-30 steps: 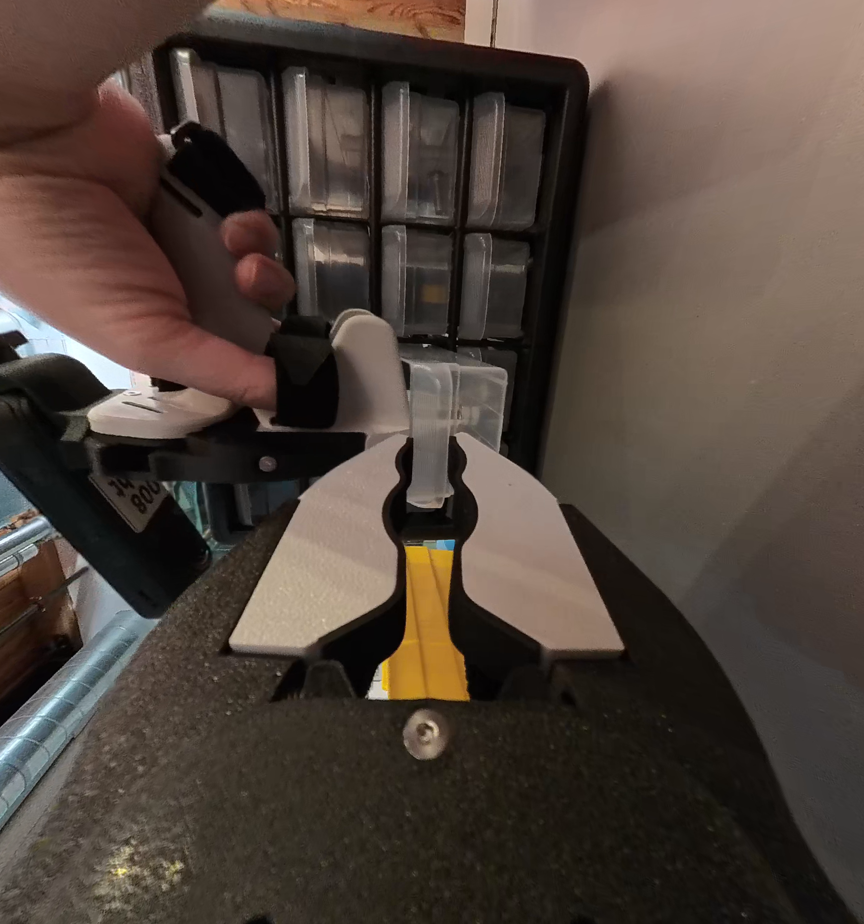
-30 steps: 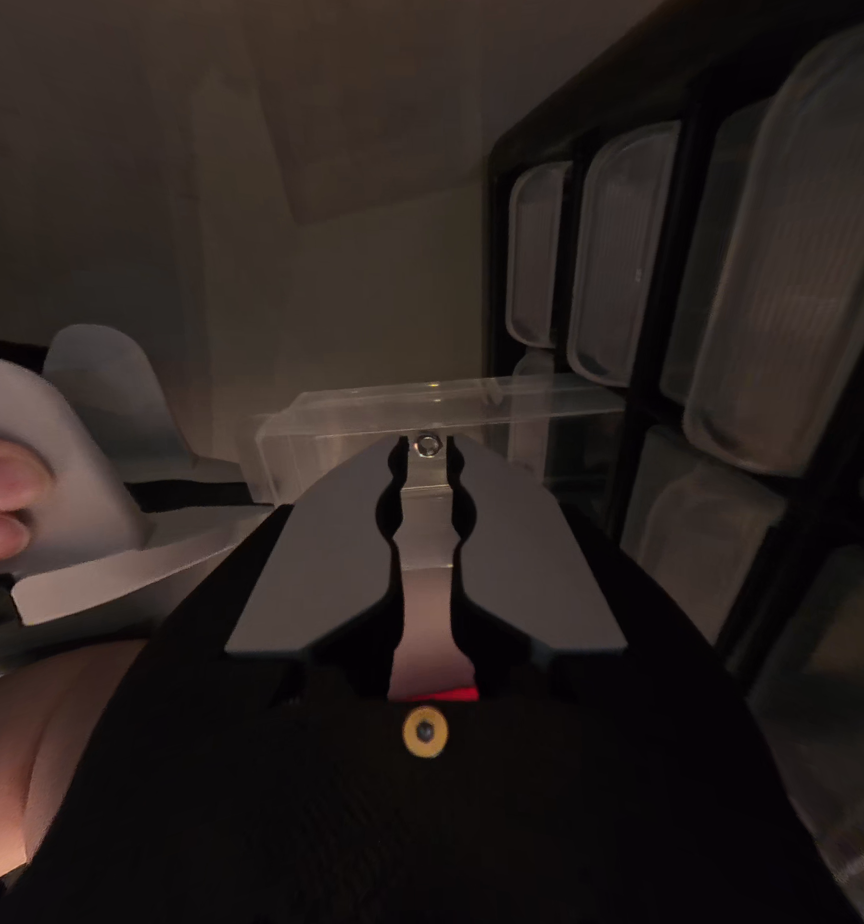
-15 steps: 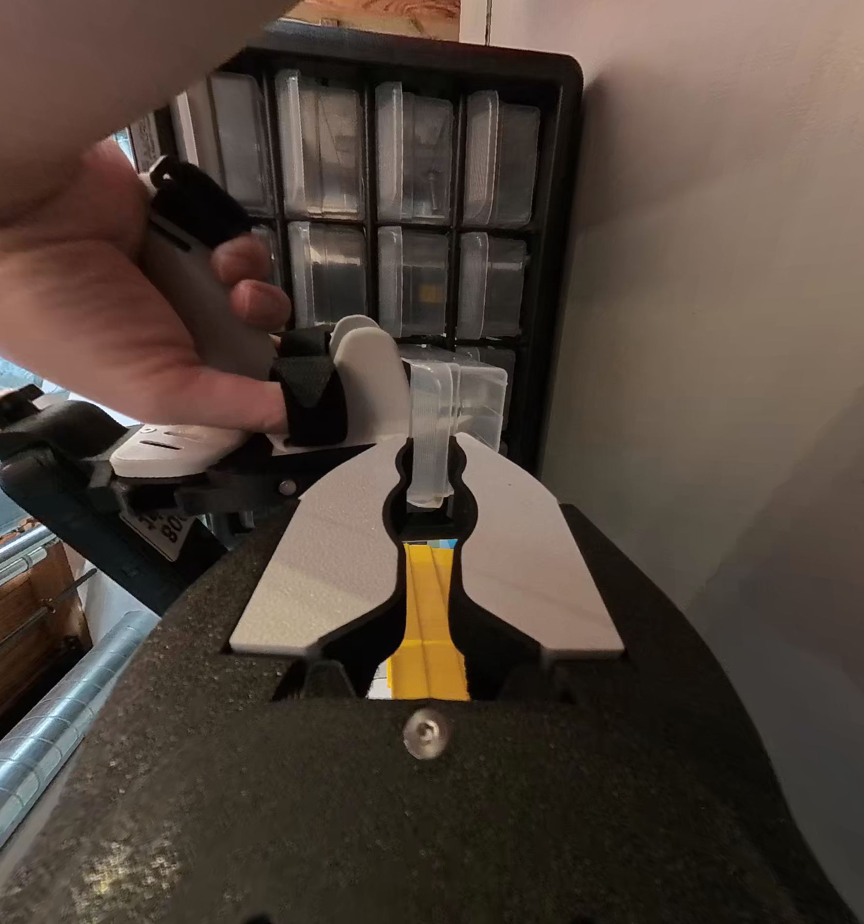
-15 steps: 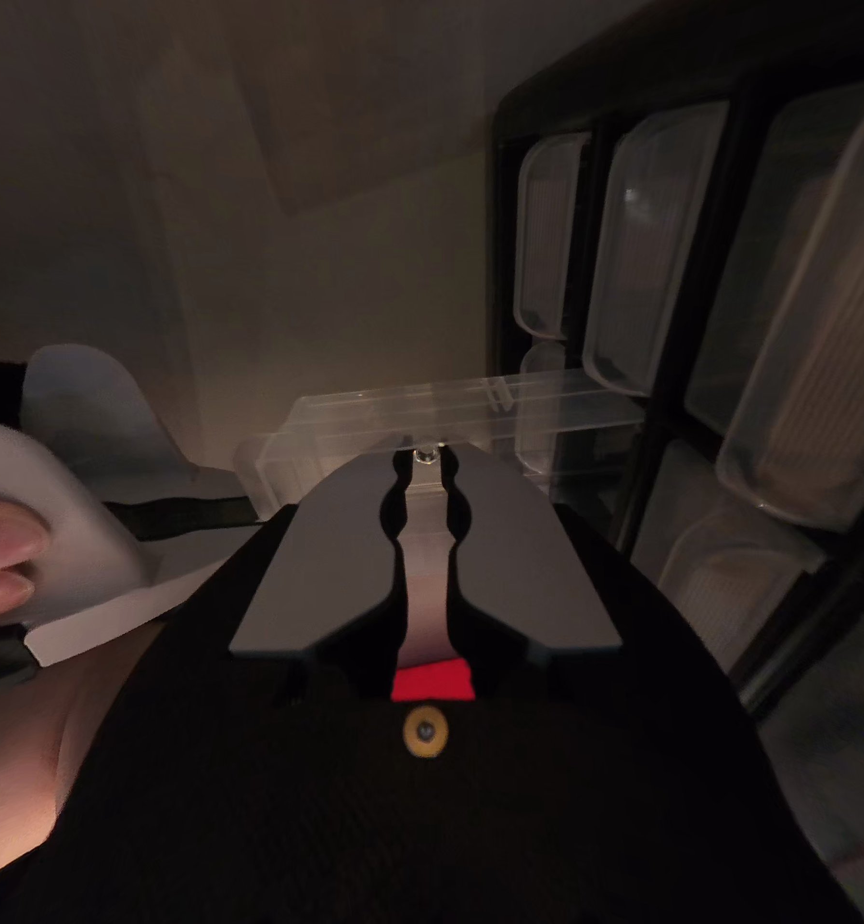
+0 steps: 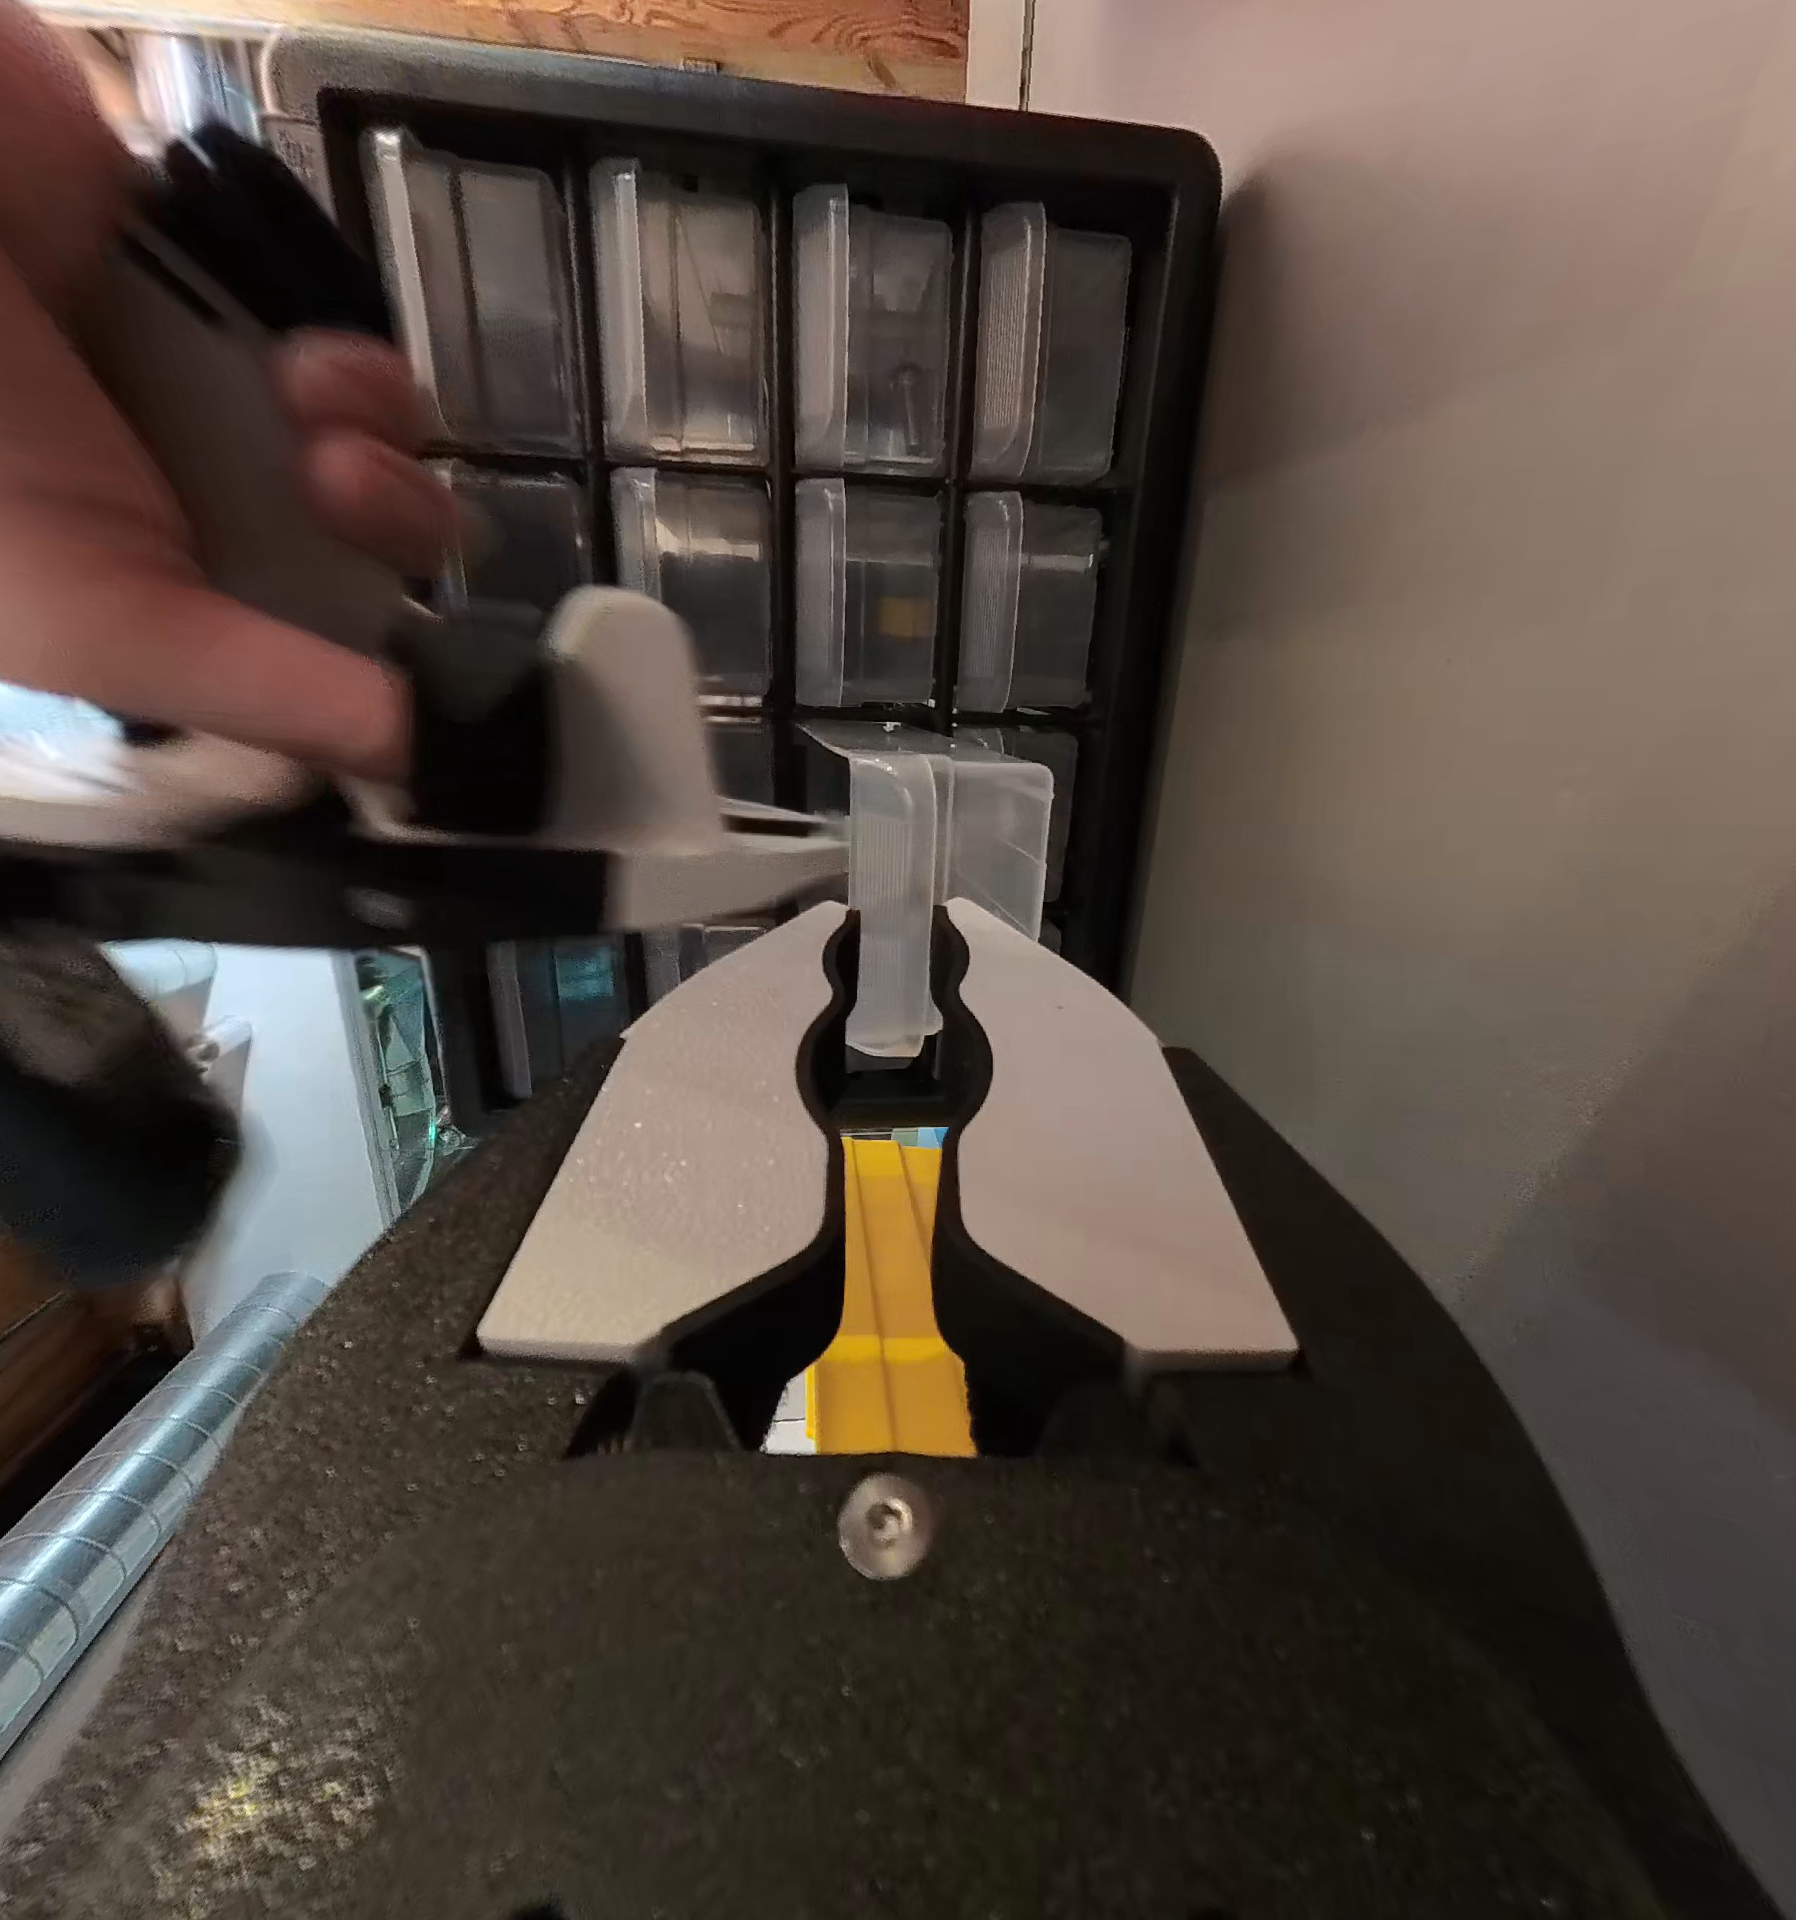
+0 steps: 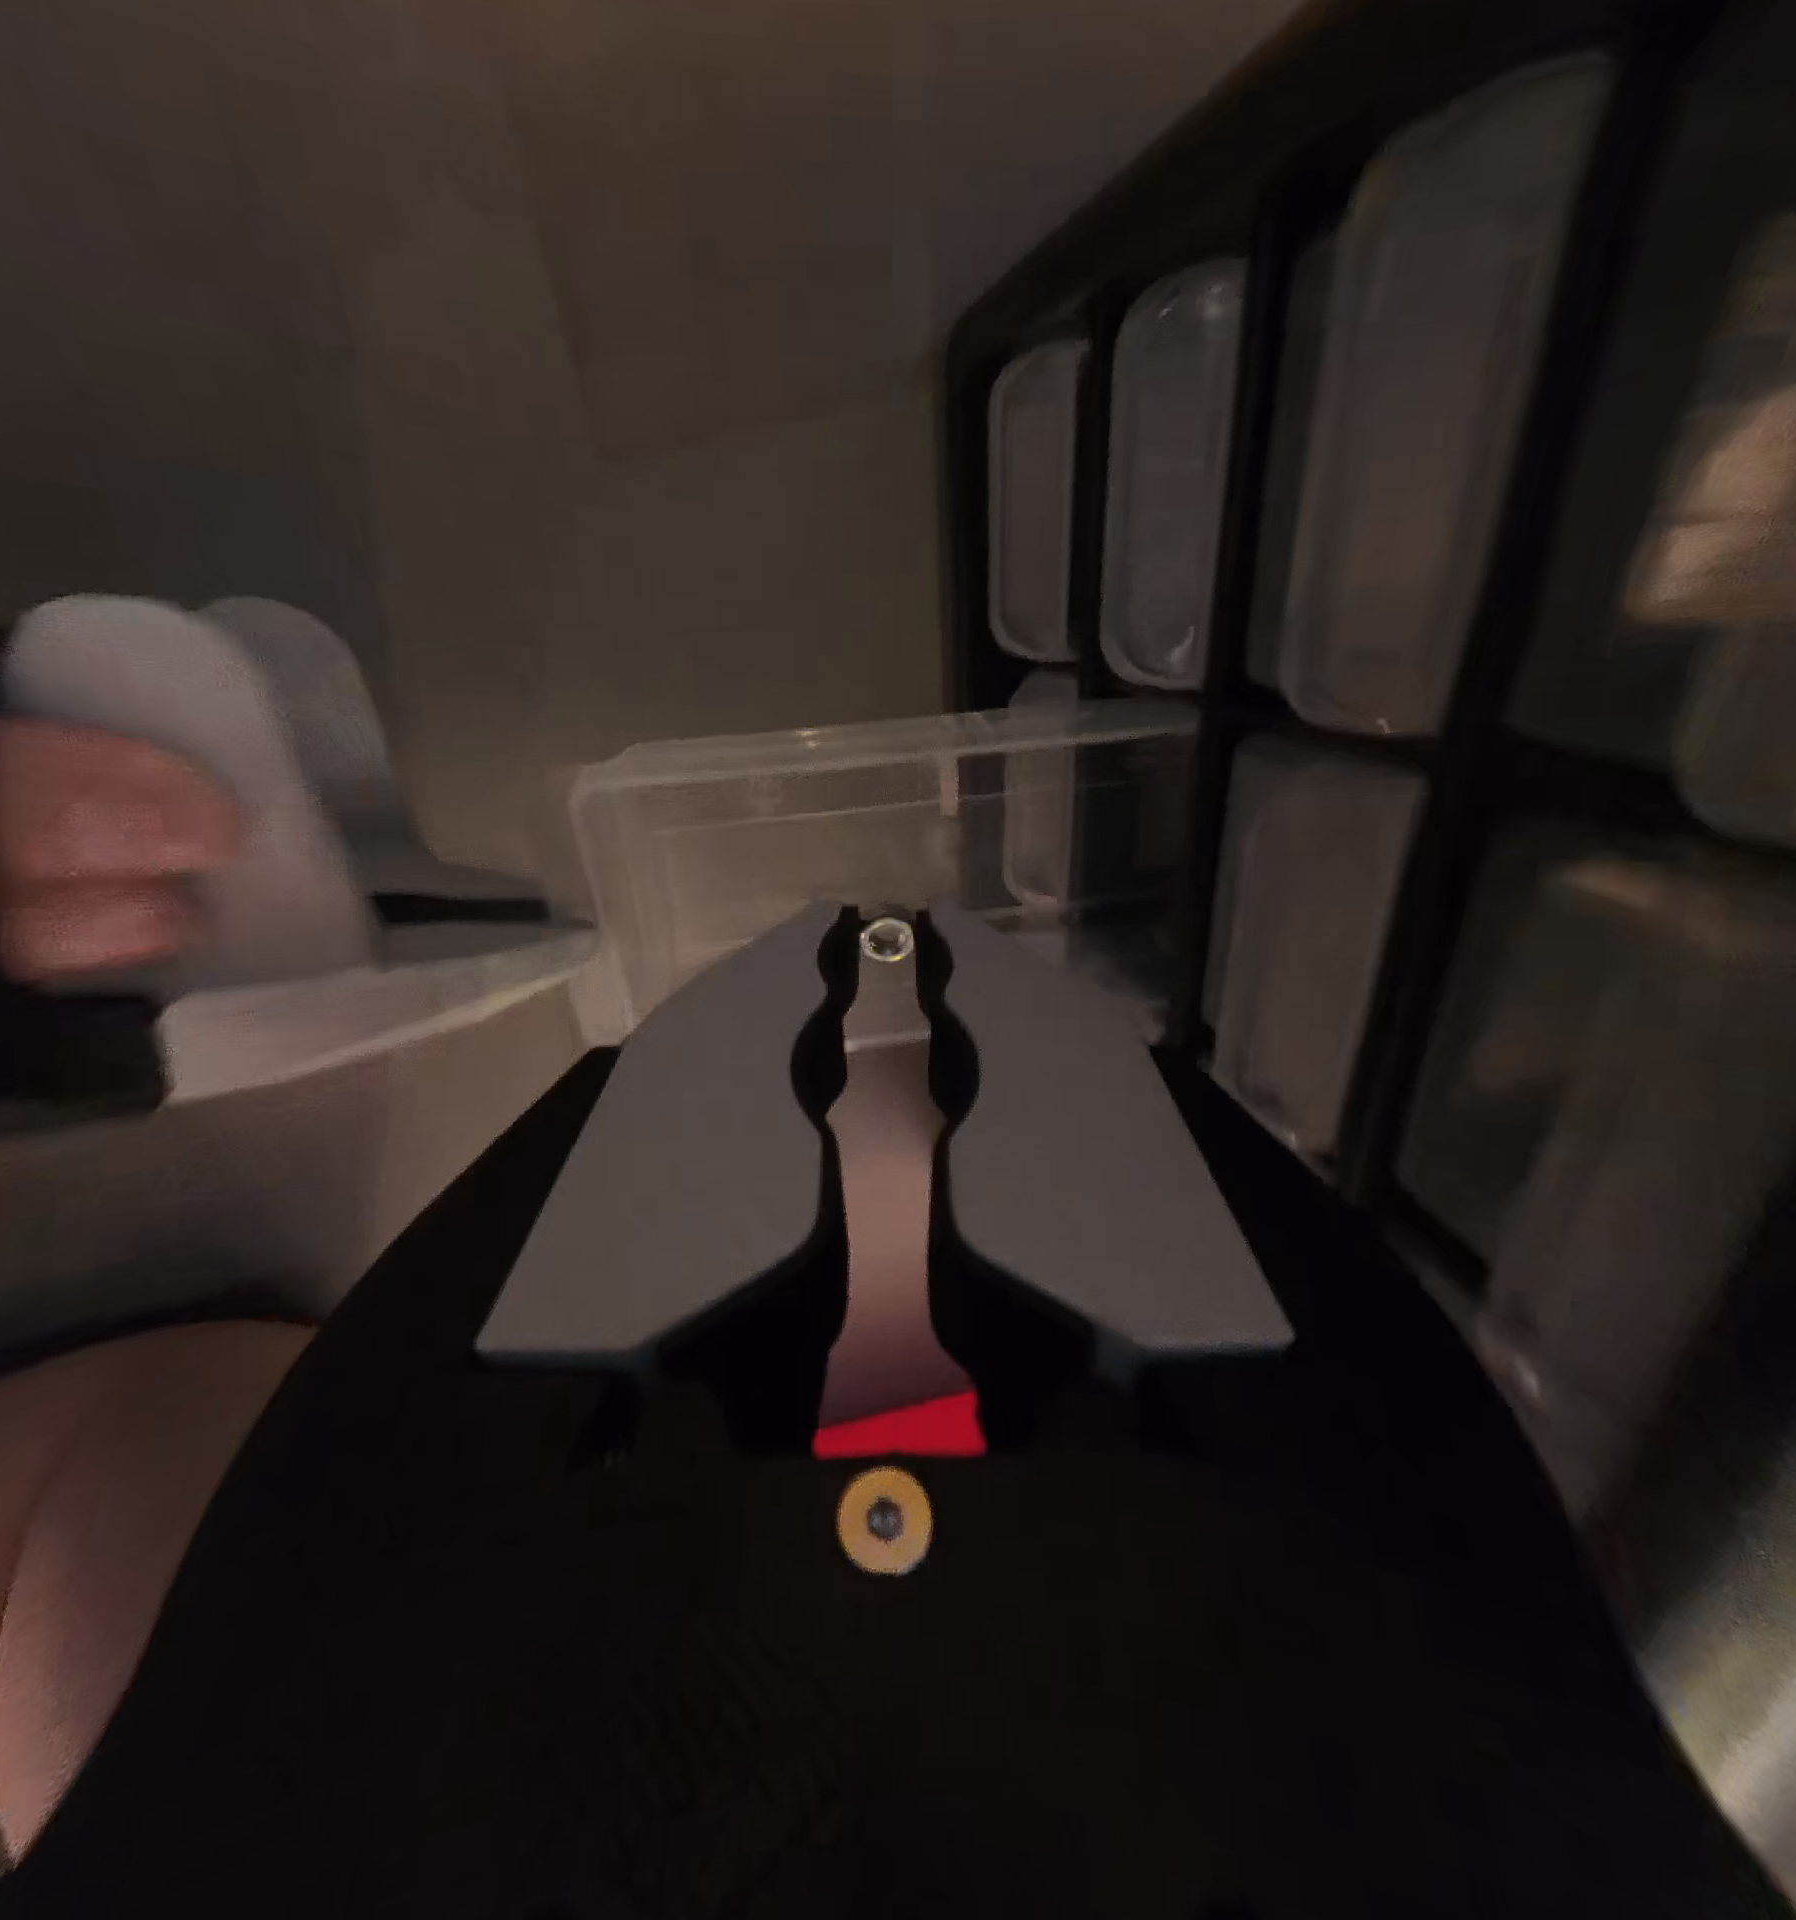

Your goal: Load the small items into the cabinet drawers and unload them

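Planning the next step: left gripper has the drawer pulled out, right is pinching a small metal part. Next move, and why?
Probably ease the right gripper forward over the open clear drawer and release: its small screw-like part sits just short of the drawer wall, which the left gripper holds out.

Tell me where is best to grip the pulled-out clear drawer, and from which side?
Probably the drawer by its upright front tab, approached head-on from the front: the tab is thin and protrudes. The left hand-held gripper already pinches it this way.
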